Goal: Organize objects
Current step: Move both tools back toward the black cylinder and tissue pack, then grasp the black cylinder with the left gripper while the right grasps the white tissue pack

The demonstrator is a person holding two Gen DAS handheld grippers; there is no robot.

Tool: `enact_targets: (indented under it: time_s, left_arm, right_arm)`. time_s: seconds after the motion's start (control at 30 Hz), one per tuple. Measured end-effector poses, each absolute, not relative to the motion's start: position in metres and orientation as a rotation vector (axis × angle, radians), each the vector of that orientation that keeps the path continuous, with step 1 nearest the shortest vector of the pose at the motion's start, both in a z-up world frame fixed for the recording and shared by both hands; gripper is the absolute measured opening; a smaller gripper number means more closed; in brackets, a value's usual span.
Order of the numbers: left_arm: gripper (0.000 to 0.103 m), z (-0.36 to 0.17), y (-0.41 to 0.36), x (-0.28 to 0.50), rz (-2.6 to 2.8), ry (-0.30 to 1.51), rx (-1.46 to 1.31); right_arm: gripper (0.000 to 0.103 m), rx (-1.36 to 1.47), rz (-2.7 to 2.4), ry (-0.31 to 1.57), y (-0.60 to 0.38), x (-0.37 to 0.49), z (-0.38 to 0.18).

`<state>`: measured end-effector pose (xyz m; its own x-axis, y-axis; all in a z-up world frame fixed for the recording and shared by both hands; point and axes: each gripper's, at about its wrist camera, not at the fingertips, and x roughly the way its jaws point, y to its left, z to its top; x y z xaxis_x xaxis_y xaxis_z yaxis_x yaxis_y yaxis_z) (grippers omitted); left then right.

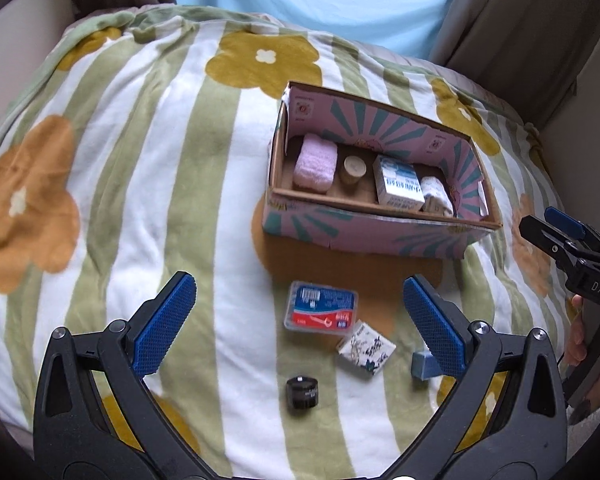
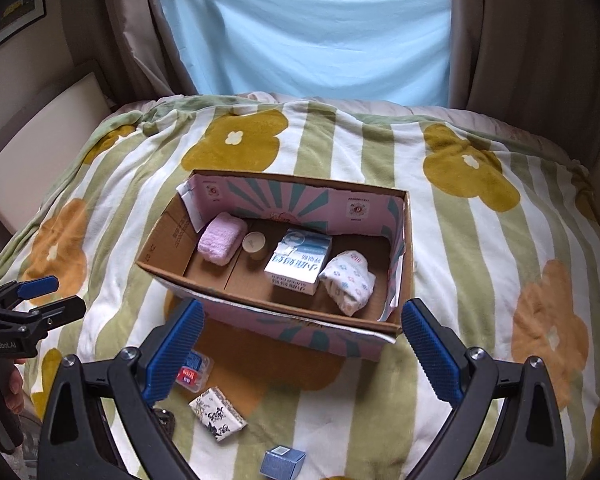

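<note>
An open pink-and-teal cardboard box (image 1: 364,236) (image 2: 160,258) sits on the flowered blanket. Inside lie a pink sponge (image 1: 315,167) (image 2: 219,243), a small tan jar (image 1: 353,172) (image 2: 254,245), a white-and-blue carton (image 1: 398,187) (image 2: 298,264) and a patterned cloth bundle (image 1: 437,196) (image 2: 350,280). In front of the box lie a clear floss case (image 1: 320,308) (image 2: 194,372), a white patterned packet (image 1: 366,347) (image 2: 217,413), a small blue box (image 1: 422,365) (image 2: 282,462) and a black cap (image 1: 302,392). My left gripper (image 1: 300,320) is open above these items. My right gripper (image 2: 302,348) is open over the box's near wall.
The striped flower blanket (image 1: 140,184) (image 2: 480,240) covers the whole bed. Brown curtains (image 2: 532,40) and a light blue sheet (image 2: 320,28) hang behind. A white board (image 2: 40,140) leans at the left. The right gripper also shows at the right edge of the left wrist view (image 1: 556,236).
</note>
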<state>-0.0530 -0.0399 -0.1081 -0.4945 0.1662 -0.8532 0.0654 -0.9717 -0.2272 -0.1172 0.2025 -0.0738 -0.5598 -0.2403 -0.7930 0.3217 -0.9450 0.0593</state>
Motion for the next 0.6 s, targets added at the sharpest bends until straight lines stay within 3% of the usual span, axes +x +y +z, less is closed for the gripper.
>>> enact_targets:
  time_s: [0.27, 0.47, 0.6]
  left_arm:
    - [0.103, -0.153, -0.025, 0.008, 2.592, -0.391, -1.627]
    - [0.093, -0.189, -0.016, 0.025, 2.564, -0.412, -1.663]
    - [0.082, -0.214, -0.012, 0.028, 2.542, -0.427, -1.685]
  right_arm:
    - [0.099, 1.243, -2.343, 0.224, 0.182, -0.079, -0.102]
    - [0.099, 1.225, -2.193, 0.349, 0.170, -0.058, -0.138]
    - [0.099, 1.204, -2.105, 0.435, 0.157, -0.048, -0.164]
